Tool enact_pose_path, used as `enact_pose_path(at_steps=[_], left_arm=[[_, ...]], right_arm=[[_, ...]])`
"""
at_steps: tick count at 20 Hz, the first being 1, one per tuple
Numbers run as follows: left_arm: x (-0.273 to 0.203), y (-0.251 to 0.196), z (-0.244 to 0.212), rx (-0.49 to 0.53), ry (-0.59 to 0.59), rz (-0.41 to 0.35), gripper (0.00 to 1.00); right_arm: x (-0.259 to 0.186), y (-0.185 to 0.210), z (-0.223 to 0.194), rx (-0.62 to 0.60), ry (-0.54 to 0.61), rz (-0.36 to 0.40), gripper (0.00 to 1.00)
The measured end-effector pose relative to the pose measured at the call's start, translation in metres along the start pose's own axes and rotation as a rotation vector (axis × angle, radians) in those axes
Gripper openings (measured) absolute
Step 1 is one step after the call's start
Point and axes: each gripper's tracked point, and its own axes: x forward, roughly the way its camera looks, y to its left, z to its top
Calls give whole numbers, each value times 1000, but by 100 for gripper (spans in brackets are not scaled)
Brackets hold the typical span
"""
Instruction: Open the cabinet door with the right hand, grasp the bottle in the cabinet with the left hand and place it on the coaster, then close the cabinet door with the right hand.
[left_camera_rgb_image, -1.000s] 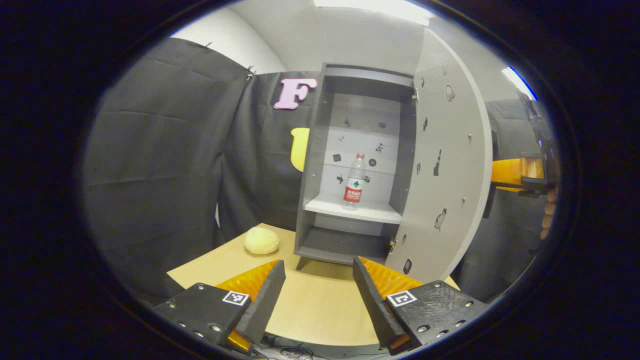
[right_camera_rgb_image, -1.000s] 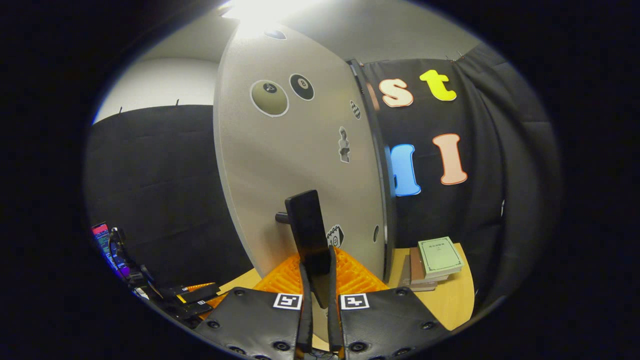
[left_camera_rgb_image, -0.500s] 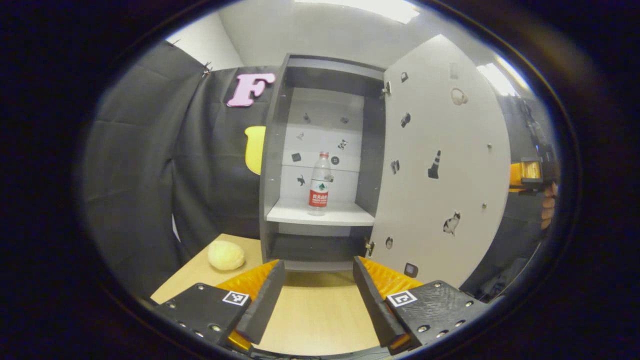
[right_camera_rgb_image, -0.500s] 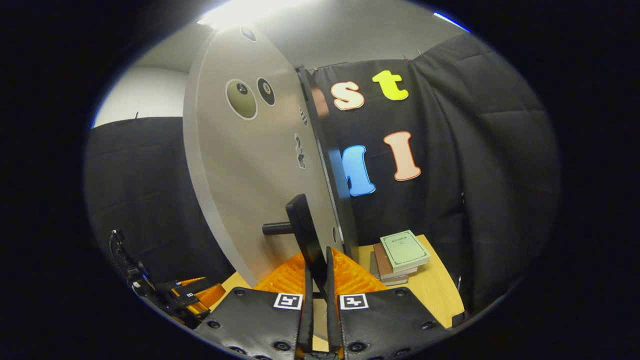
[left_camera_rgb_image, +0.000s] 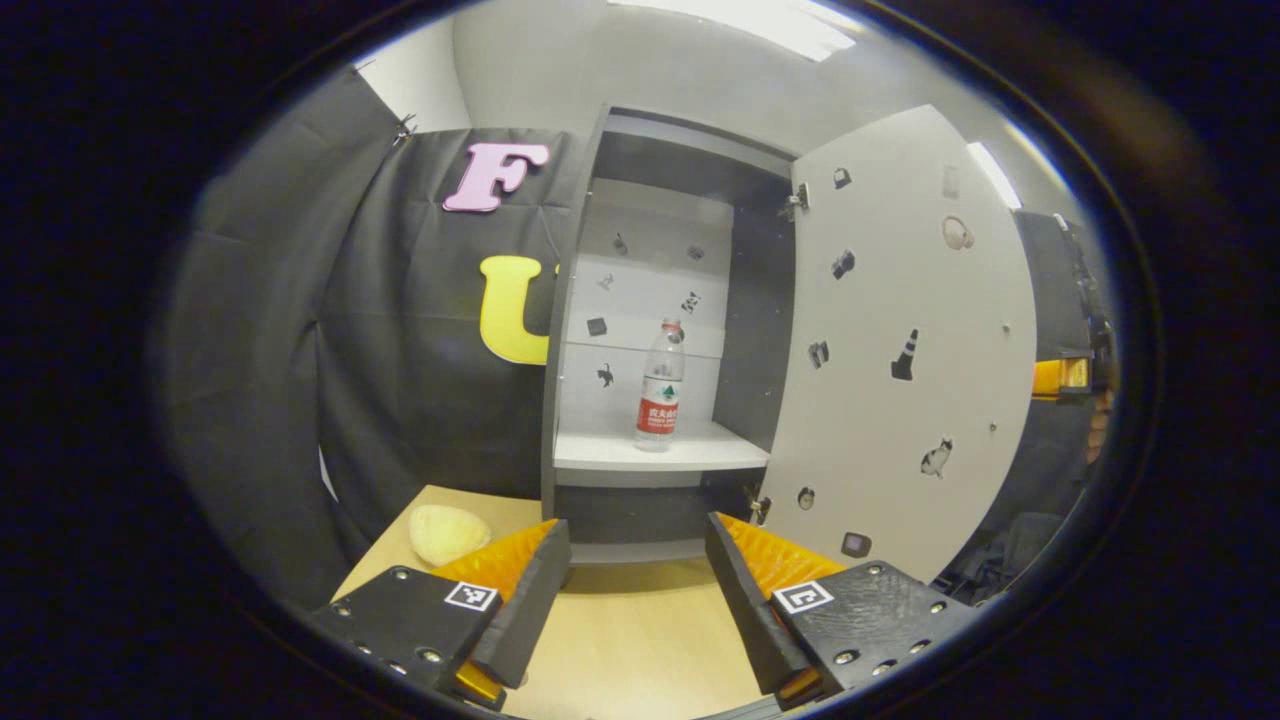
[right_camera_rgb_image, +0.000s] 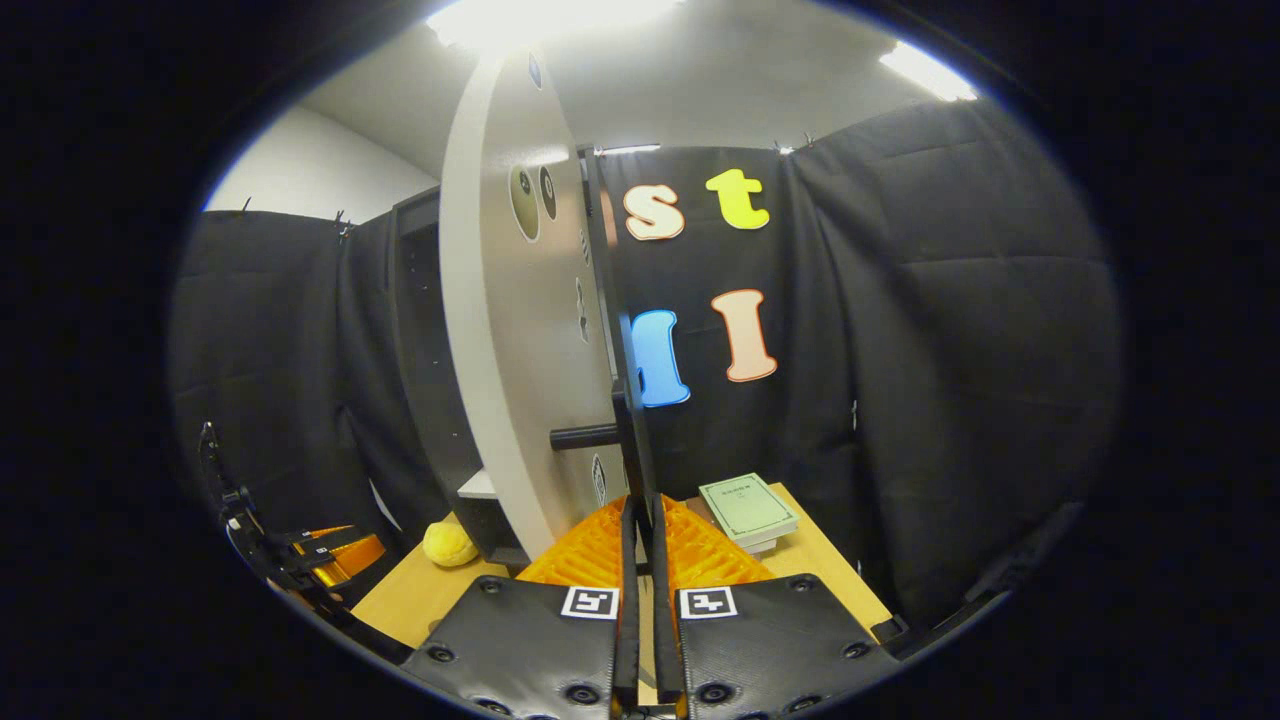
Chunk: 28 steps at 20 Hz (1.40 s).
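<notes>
Swung wider than a second ago, the cabinet door (left_camera_rgb_image: 900, 350) now stands almost edge-on in the right gripper view, the right gripper (right_camera_rgb_image: 640, 560) with its jaws clamped on the dark handle (right_camera_rgb_image: 632, 440). Black cloth walls close in the pale wooden counter (left_camera_rgb_image: 620, 640), which carries the grey cabinet (left_camera_rgb_image: 660, 140), a yellow lump (left_camera_rgb_image: 445, 532) and stacked books (right_camera_rgb_image: 750, 510). On the cabinet's white shelf (left_camera_rgb_image: 690, 455) the bottle (left_camera_rgb_image: 660, 388) stands upright, cap up. Facing it, the left gripper (left_camera_rgb_image: 637, 580) hangs over the counter, jaws spread apart and empty.
</notes>
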Motion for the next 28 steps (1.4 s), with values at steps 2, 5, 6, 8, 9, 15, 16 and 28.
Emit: enact_pose_path(at_steps=[2, 5, 6, 8, 9, 15, 16, 28], left_arm=[[2, 14, -6, -8, 20, -13, 82], [16, 24, -8, -11, 33, -33, 84], [21, 26, -6, -8, 33, -34, 84], [34, 22, 6, -7, 6, -46, 84], [42, 20, 12, -3, -6, -48, 82], [98, 5, 57, 22, -61, -24, 82], [109, 3, 63, 27, -68, -17, 82], [252, -26, 102, 64, -83, -3, 84]], right_arm=[[-12, -3, -8, 42, 23, -55, 3], [-23, -18, -2, 85, -6, -145, 6], [-25, -27, -2, 96, -10, -173, 6], [-28, -46, 4, 107, -22, -220, 6], [-26, -56, 8, 106, -33, -243, 6], [25, -100, 28, 111, -63, -240, 8], [37, -103, 30, 113, -63, -226, 16], [150, -144, 25, 92, -24, -160, 75]])
